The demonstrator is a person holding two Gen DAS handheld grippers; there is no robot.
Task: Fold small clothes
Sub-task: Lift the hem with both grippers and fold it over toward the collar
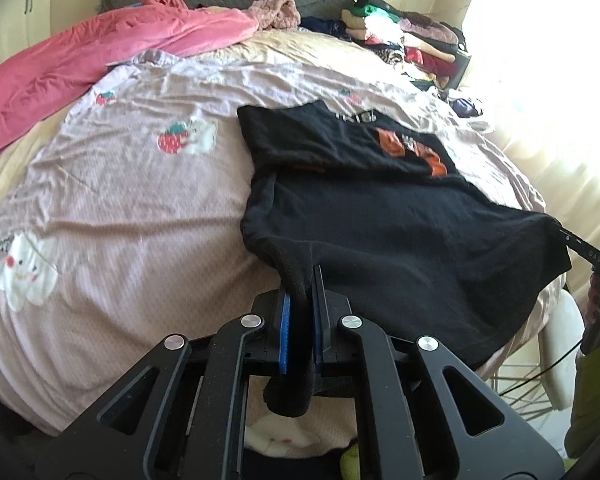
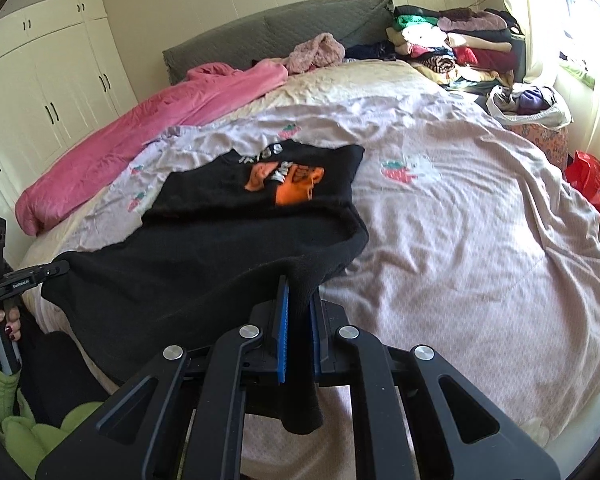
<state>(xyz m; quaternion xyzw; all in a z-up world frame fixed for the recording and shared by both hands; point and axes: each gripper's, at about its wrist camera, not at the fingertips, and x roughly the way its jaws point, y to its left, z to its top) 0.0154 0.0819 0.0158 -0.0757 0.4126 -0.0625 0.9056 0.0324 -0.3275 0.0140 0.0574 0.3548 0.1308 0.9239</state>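
A small black shirt [image 1: 380, 216] with an orange print lies on the bed, its near hem lifted off the sheet; it also shows in the right wrist view [image 2: 228, 248]. My left gripper [image 1: 300, 280] is shut on the shirt's near left corner, cloth hanging down between the blue pads [image 1: 285, 332]. My right gripper [image 2: 298, 292] is shut on the near right corner in the same way. The right gripper shows at the right edge of the left wrist view [image 1: 580, 246], and the left gripper at the left edge of the right wrist view [image 2: 40, 274].
The bed has a pale pink sheet [image 1: 140, 200] with strawberry prints. A pink quilt [image 1: 80, 68] lies along the far left. A stack of folded clothes [image 2: 452, 44] stands at the headboard corner. A bag of clothes [image 2: 528, 106] and a red bag [image 2: 590, 180] sit beside the bed.
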